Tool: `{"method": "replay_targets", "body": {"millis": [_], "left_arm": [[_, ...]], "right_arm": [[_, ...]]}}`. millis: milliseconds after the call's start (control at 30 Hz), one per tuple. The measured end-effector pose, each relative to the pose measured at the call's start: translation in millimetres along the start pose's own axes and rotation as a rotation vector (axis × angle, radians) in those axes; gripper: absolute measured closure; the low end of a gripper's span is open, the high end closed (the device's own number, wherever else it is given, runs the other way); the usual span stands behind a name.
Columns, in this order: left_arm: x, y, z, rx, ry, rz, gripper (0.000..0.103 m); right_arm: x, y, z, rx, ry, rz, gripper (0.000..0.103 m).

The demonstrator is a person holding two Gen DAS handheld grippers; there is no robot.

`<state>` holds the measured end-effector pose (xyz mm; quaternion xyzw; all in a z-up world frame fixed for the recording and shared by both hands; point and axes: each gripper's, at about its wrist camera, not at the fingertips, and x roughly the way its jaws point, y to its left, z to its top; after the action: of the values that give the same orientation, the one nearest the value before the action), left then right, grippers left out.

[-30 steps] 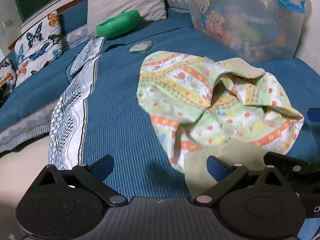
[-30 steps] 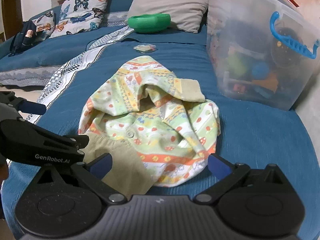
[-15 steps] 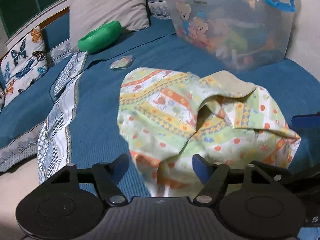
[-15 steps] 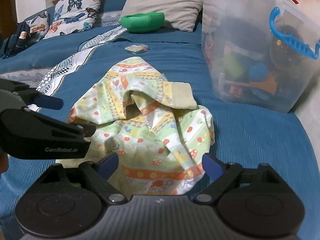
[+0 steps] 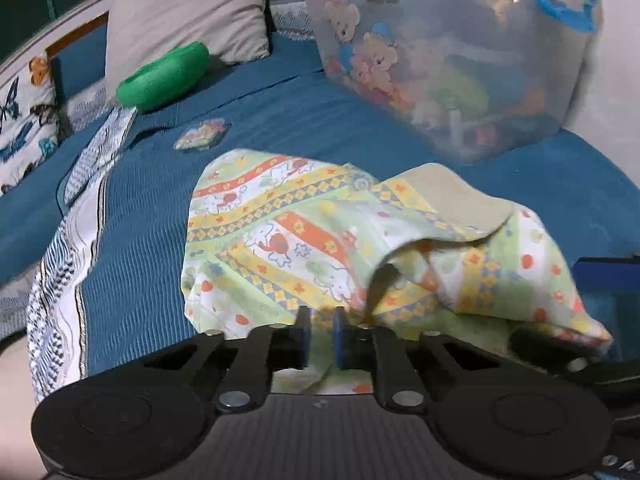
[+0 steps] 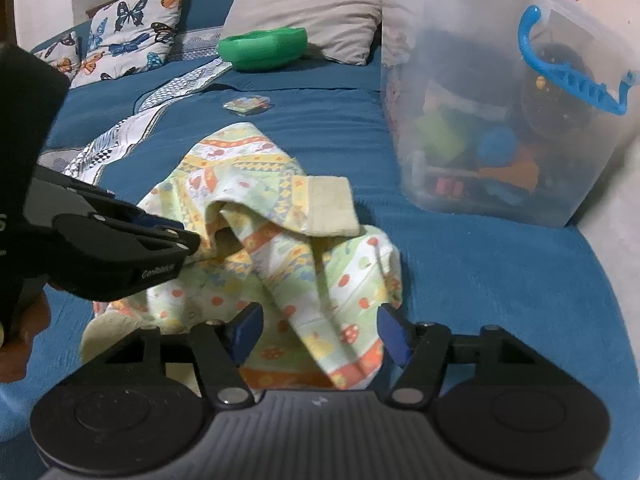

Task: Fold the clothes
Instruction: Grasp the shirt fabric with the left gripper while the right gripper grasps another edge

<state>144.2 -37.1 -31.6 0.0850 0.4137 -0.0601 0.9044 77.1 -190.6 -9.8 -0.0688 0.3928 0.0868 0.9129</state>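
A crumpled child's garment (image 5: 300,232), pale green with orange and yellow printed stripes and a beige cuff, lies on the blue bedspread (image 5: 132,240). My left gripper (image 5: 320,336) is shut on its near edge, with fabric pinched between the blue pads. In the right wrist view the garment (image 6: 280,216) spreads ahead, and the left gripper (image 6: 160,236) reaches onto its left side. My right gripper (image 6: 320,332) hangs over the garment's near right hem. Its jaws are closing with a fold of cloth between them, and the pads stand apart from the cloth.
A clear plastic bin (image 5: 440,60) of toys with a blue handle stands at the back right (image 6: 500,120). A green ring cushion (image 5: 164,76), a grey pillow (image 5: 184,12) and a small packet (image 5: 202,138) lie beyond. A patterned blanket strip (image 5: 68,260) runs down the left.
The left gripper slid forward over the garment's near edge and closed on the fabric. The right gripper's jaws narrowed around the near hem, and it edged closer.
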Motion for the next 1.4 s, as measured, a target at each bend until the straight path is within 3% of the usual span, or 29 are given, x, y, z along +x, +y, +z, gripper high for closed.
{"method": "replay_targets", "body": {"millis": [133, 233, 333, 500, 600, 700, 867, 933, 1000, 1067, 1167, 1200, 1267, 1367, 1400], "left_arm": [[4.8, 12.7, -2.5, -0.056, 0.007, -0.013, 0.096], [-3.4, 11.7, -2.9, -0.048, -0.023, -0.074, 0.093], [-7.6, 2.2, -0.8, -0.018, -0.038, -0.106, 0.080], [12.4, -1.8, 6.3, -0.019, -0.011, -0.054, 0.081], [19.6, 7.9, 7.6, -0.056, 0.001, -0.061, 0.096], [15.8, 15.9, 5.3, -0.079, -0.001, -0.063, 0.099], [6.3, 15.0, -0.3, -0.058, -0.006, -0.084, 0.096], [0.0, 6.8, -2.3, -0.015, -0.022, -0.099, 0.086], [-4.4, -3.2, -2.8, 0.036, -0.047, -0.094, 0.058], [-3.6, -12.8, -0.7, 0.080, -0.069, -0.063, 0.049], [7.8, -18.2, 4.0, 0.107, -0.069, -0.057, 0.049], [12.4, -18.1, 4.6, 0.112, -0.064, -0.051, 0.056], [21.1, -15.2, 5.4, 0.114, -0.053, -0.034, 0.077], [21.7, -1.4, 6.8, 0.063, -0.057, -0.042, 0.092], [20.1, 3.5, 7.4, 0.043, -0.059, -0.041, 0.093]], "right_arm": [[2.6, -1.6, 1.6, -0.012, 0.002, 0.003, 0.045], [6.8, 0.4, 2.4, -0.022, 0.009, 0.011, 0.045], [12.5, 4.7, 3.5, -0.044, 0.017, 0.009, 0.046], [16.4, 1.3, 4.8, -0.053, 0.011, -0.020, 0.082], [11.1, -8.5, 4.3, -0.043, -0.004, -0.026, 0.093], [3.6, -18.5, 4.0, -0.033, -0.029, -0.042, 0.097], [-7.2, -28.1, 5.9, -0.022, -0.058, -0.060, 0.097], [-7.1, -28.1, 6.4, -0.020, -0.057, -0.058, 0.097], [-6.7, -27.8, 6.9, -0.017, -0.056, -0.050, 0.096], [-4.7, -24.5, 7.5, -0.030, -0.049, -0.038, 0.092], [-2.0, -18.4, 7.9, -0.059, -0.043, -0.027, 0.077], [-1.0, -16.8, 8.1, -0.068, -0.043, -0.024, 0.070], [2.0, -14.0, 8.4, -0.088, -0.040, -0.017, 0.065], [9.4, -8.6, 9.3, -0.128, -0.031, -0.019, 0.060], [12.4, -6.5, 10.0, -0.142, -0.032, -0.023, 0.059]]}}
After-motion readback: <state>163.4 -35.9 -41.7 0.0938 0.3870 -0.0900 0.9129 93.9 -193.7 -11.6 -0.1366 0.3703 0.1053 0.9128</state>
